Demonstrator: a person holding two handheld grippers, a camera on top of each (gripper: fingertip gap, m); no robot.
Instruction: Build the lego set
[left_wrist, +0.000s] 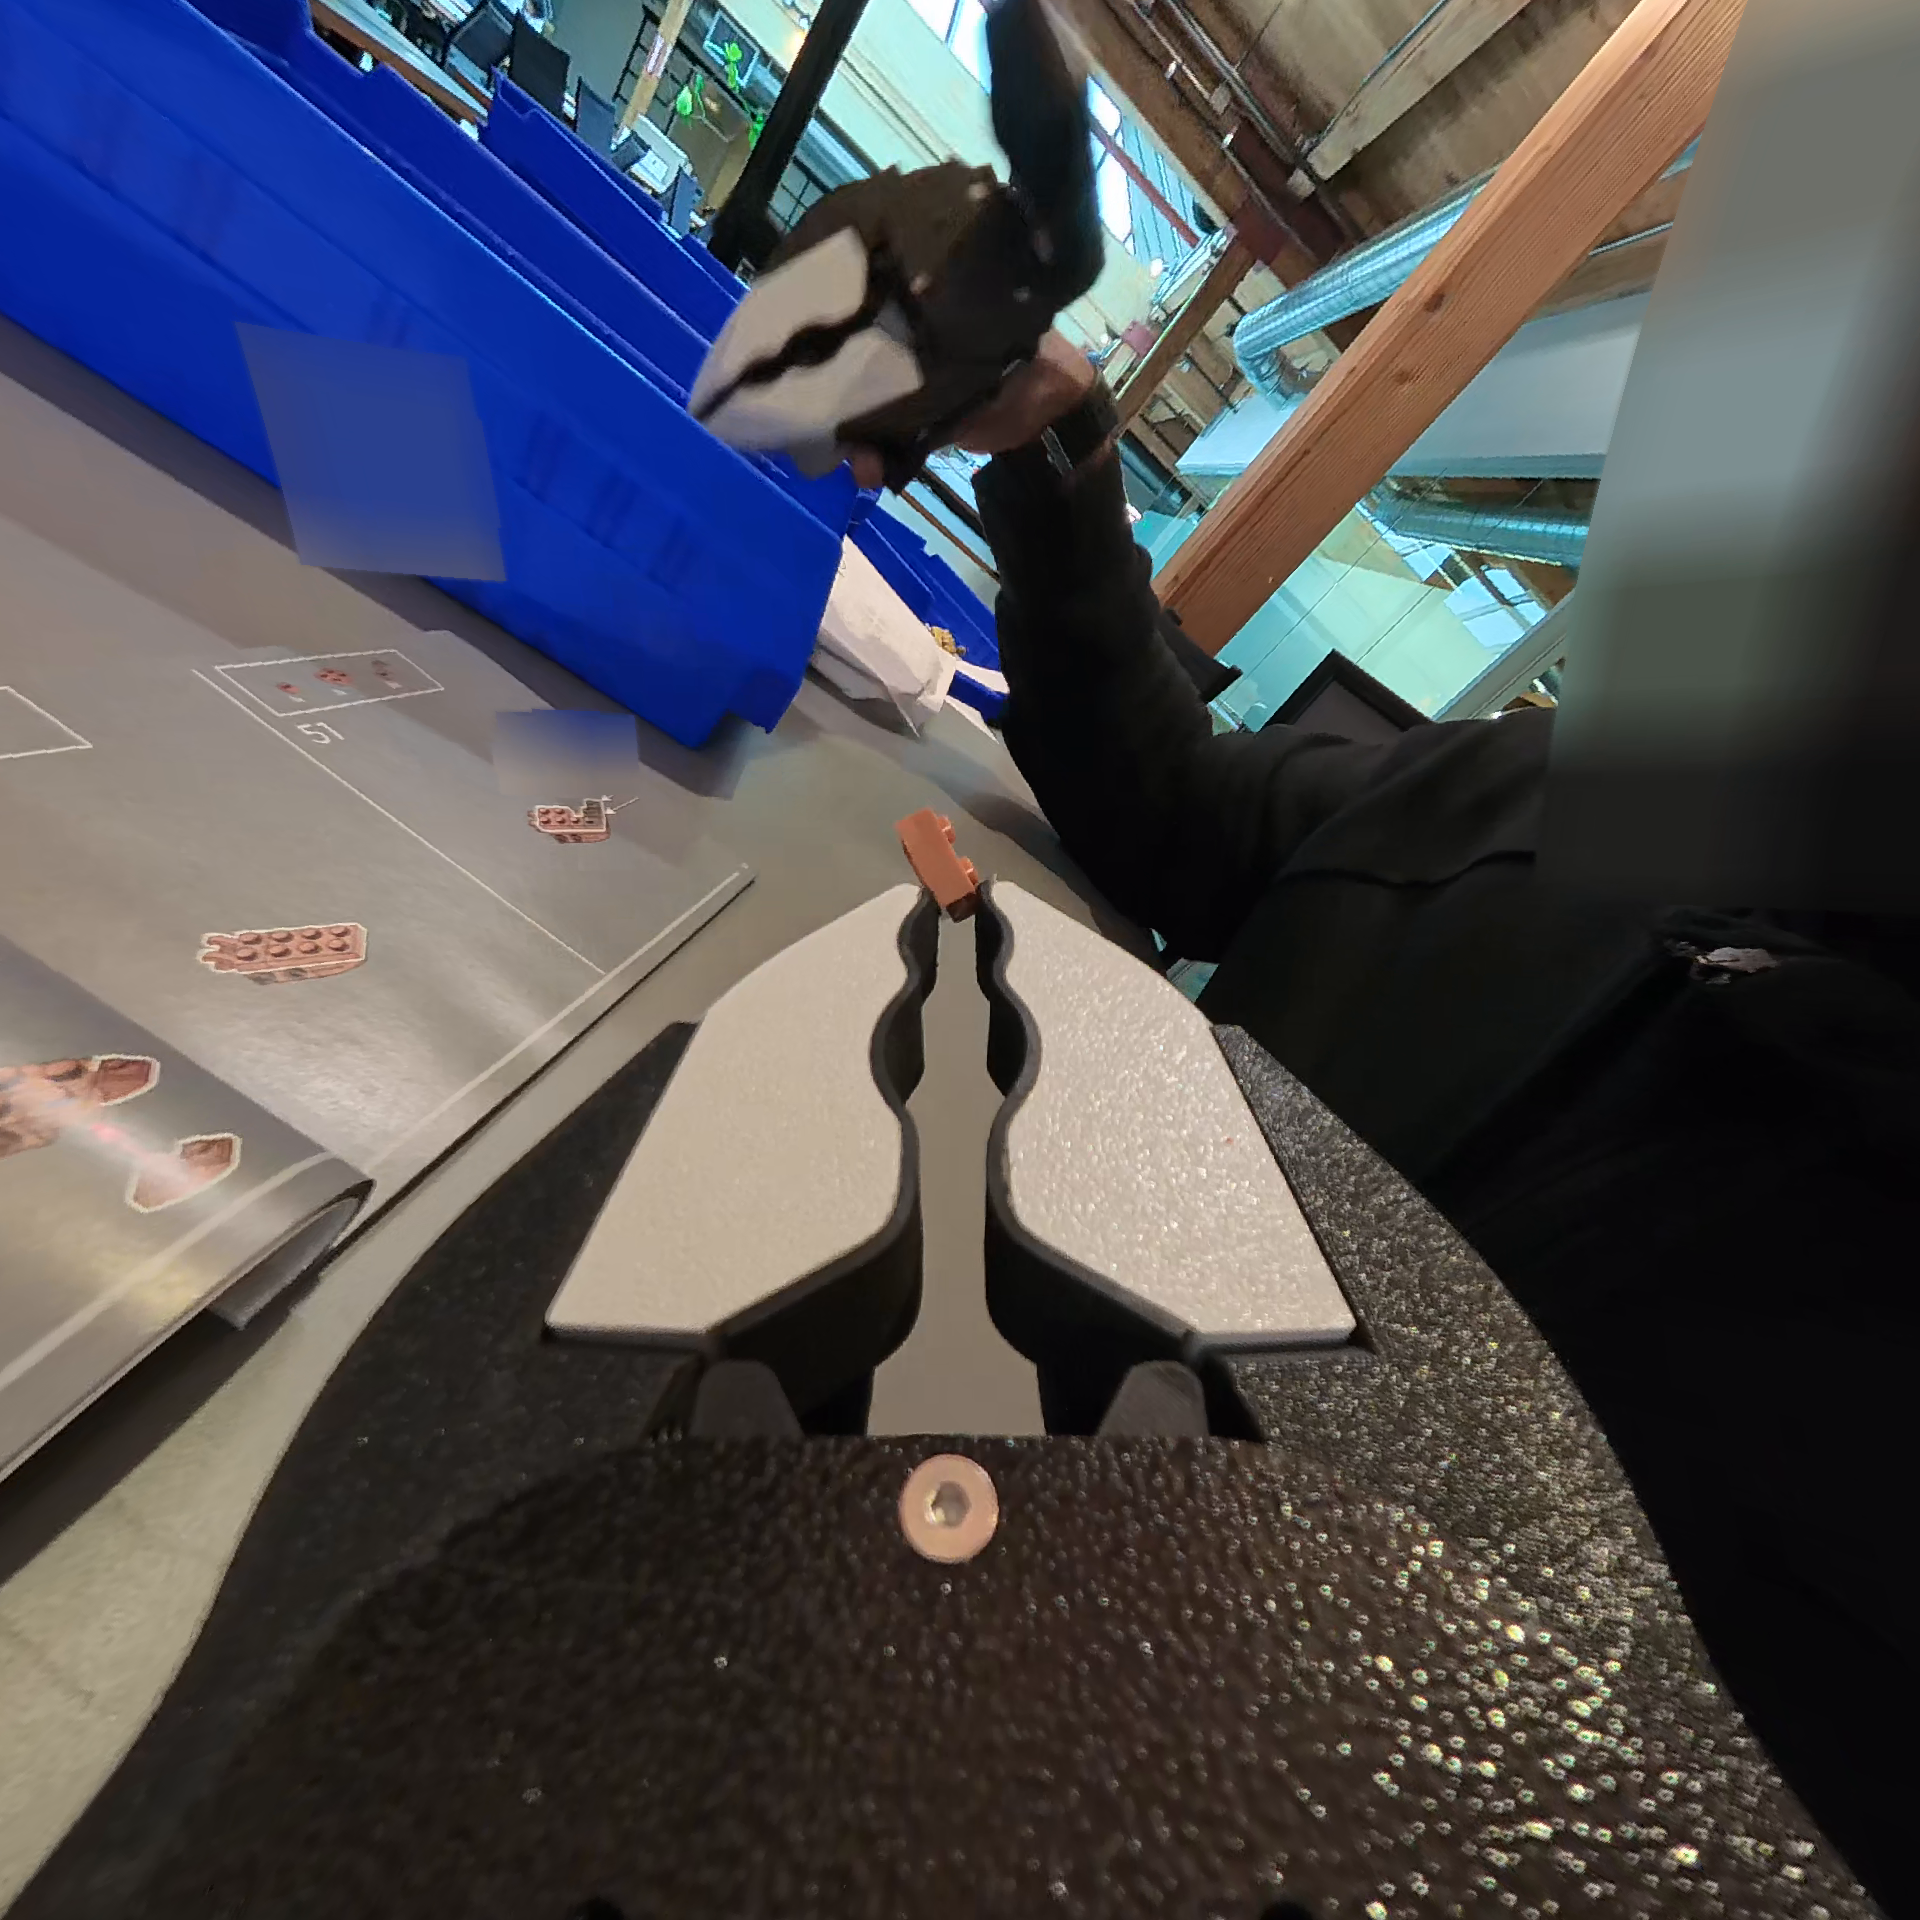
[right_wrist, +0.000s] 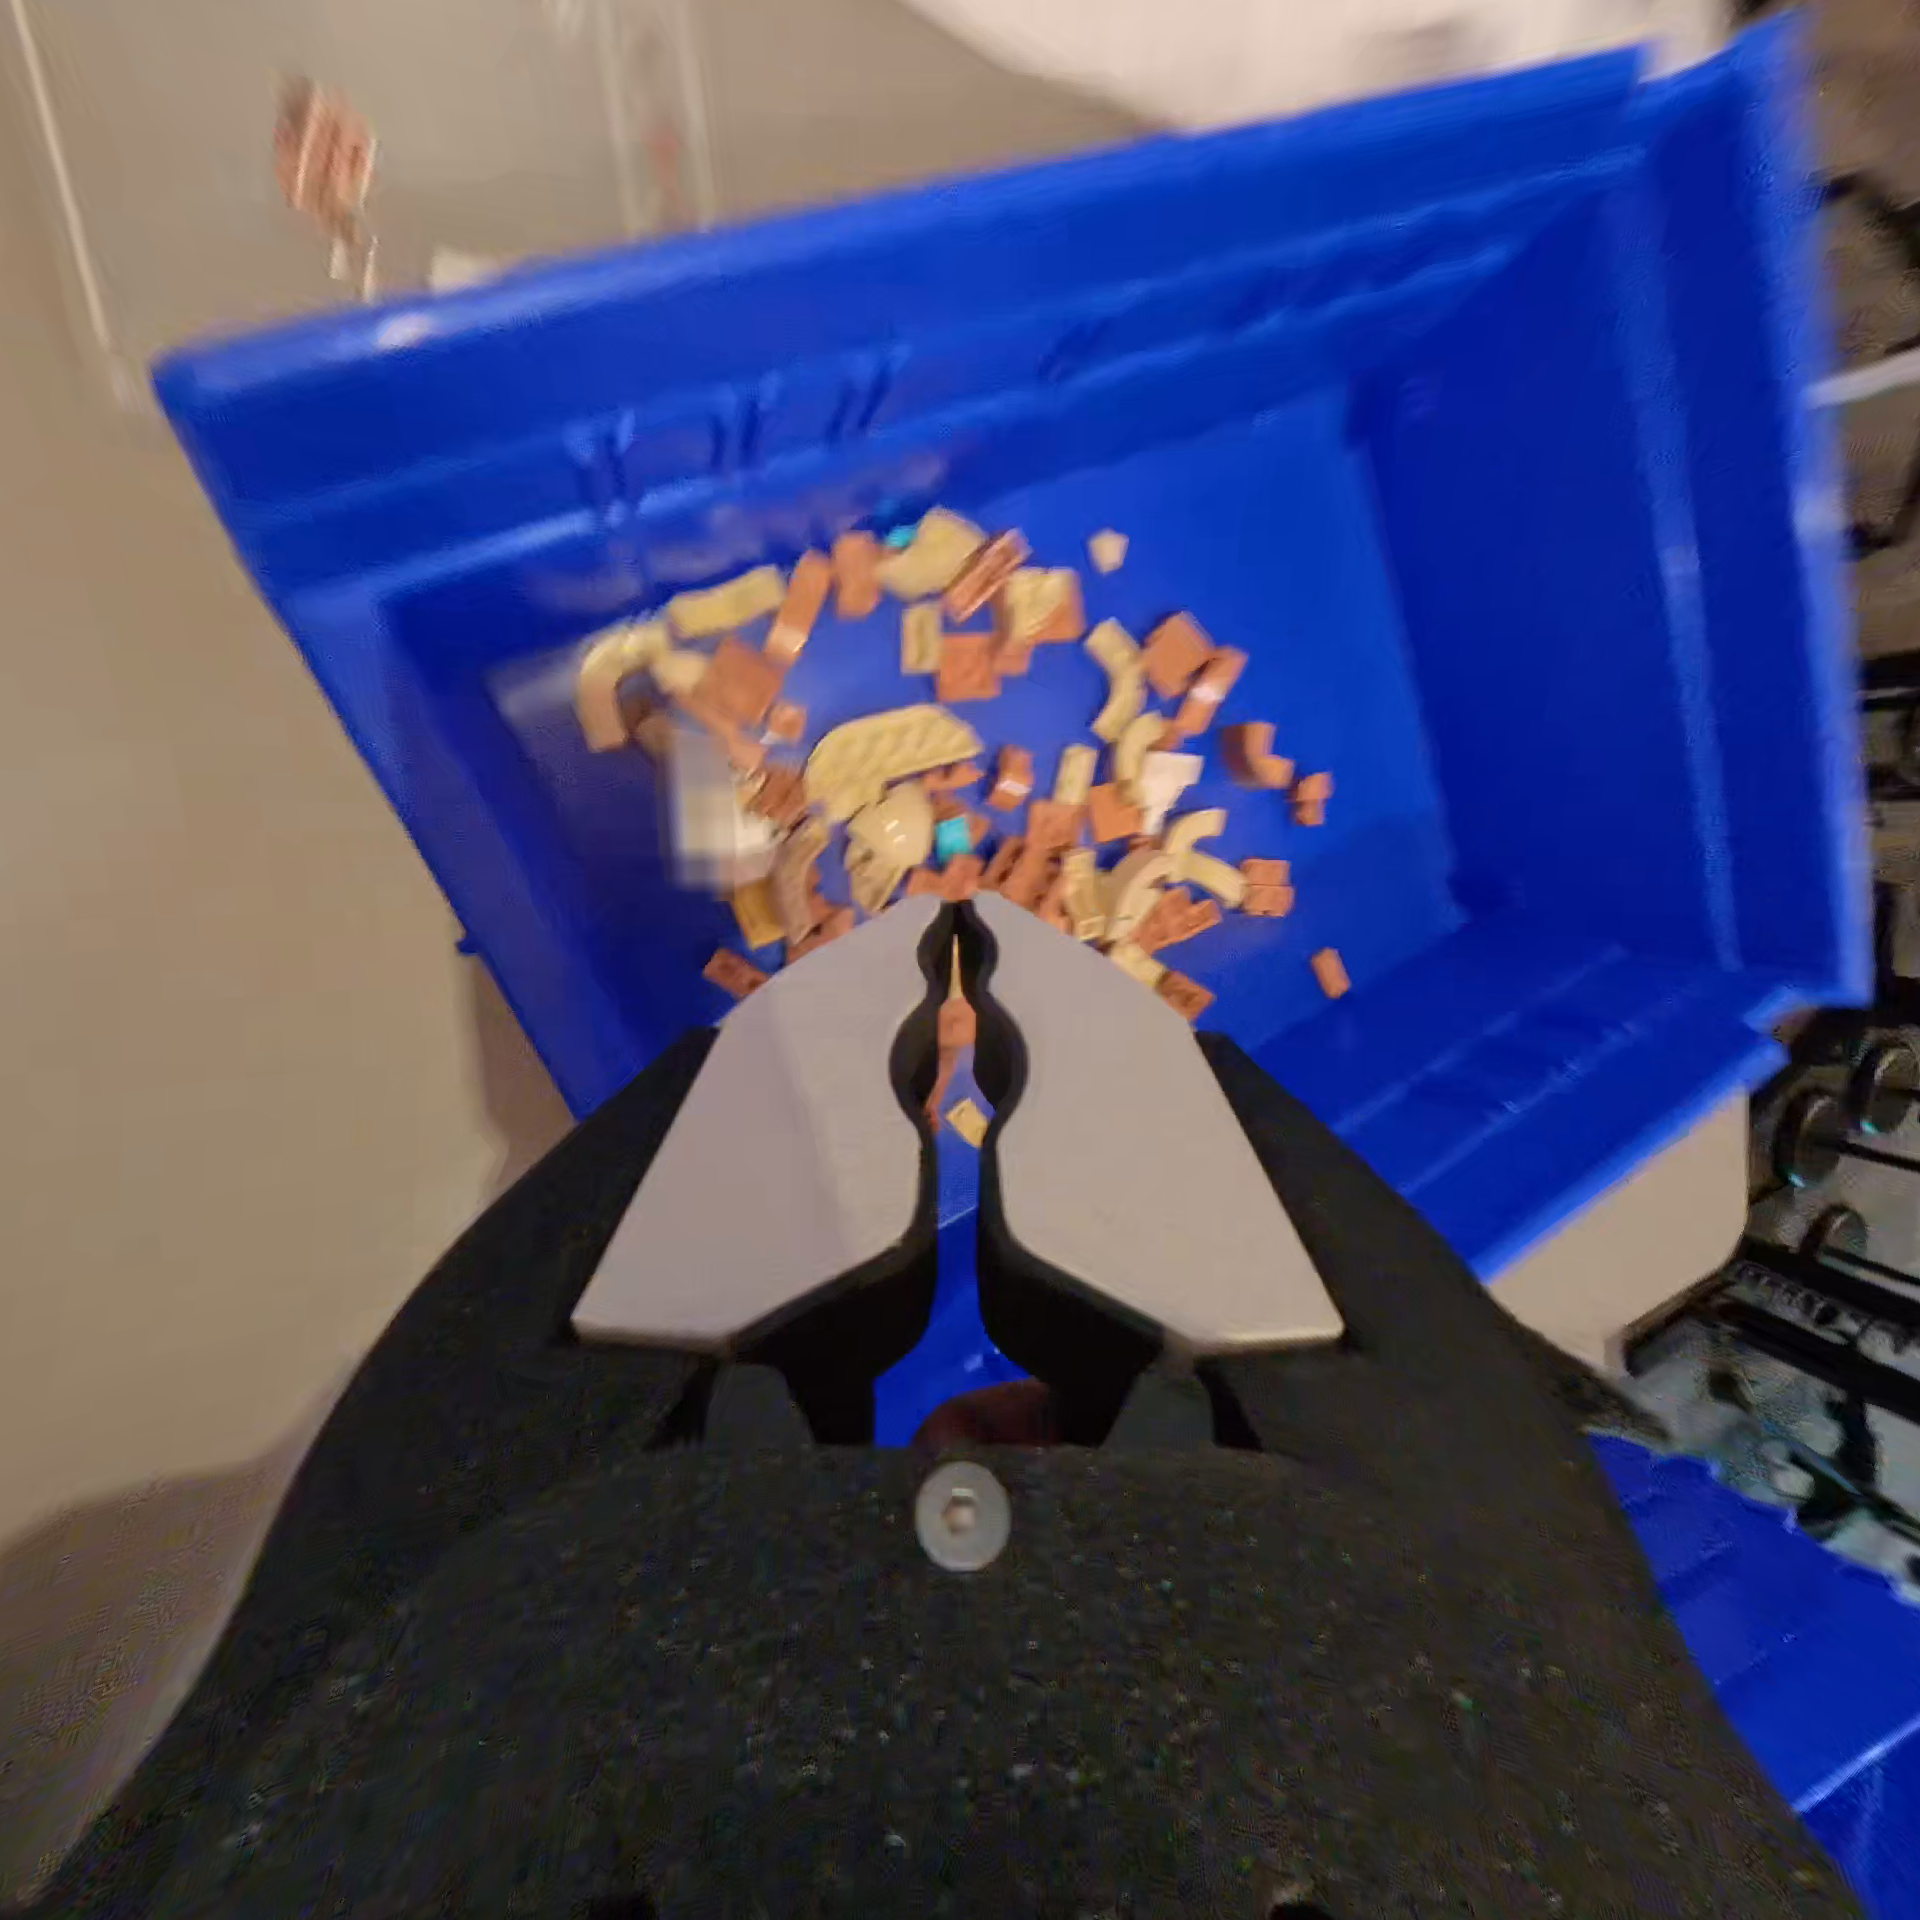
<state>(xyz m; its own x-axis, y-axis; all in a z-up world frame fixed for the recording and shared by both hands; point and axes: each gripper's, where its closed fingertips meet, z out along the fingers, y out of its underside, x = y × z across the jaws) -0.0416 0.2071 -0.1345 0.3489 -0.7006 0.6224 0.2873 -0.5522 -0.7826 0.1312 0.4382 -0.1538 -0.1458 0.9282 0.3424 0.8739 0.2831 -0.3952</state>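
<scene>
- Where the left gripper (left_wrist: 958, 902) enters from the lower edge of the left wrist view, its two grey fingers with black wavy inner pads pinch the lower end of a small reddish-brown studded plastic brick (left_wrist: 940, 858); the pads press on the brick at their very tips, so most of the piece juts up past them, above the grey tabletop (left_wrist: 831, 790) and touching nothing else.
- The brick is tilted, with its studs facing right and a smooth flat face turned left; it is narrow and of one colour.
- Left of this gripper lies an open grey instruction booklet (left_wrist: 343, 935) printed with pictures of similar brown pieces, placed flat and, by judgement, within easy view.
- Behind the booklet stands a row of blue plastic bins (left_wrist: 582, 520).
- The right gripper (left_wrist: 717, 400), raised in a black-sleeved arm (left_wrist: 1101, 665), appears pressed together, a thin wavy seam between its pads.
- In the blurred right wrist view that gripper (right_wrist: 958, 914) hangs above an open blue plastic bin (right_wrist: 1558, 582), tips together and apparently bare.
- A loose heap of tan and reddish-brown small plastic pieces (right_wrist: 935, 769) covers the bin floor, lying in a scatter.
</scene>
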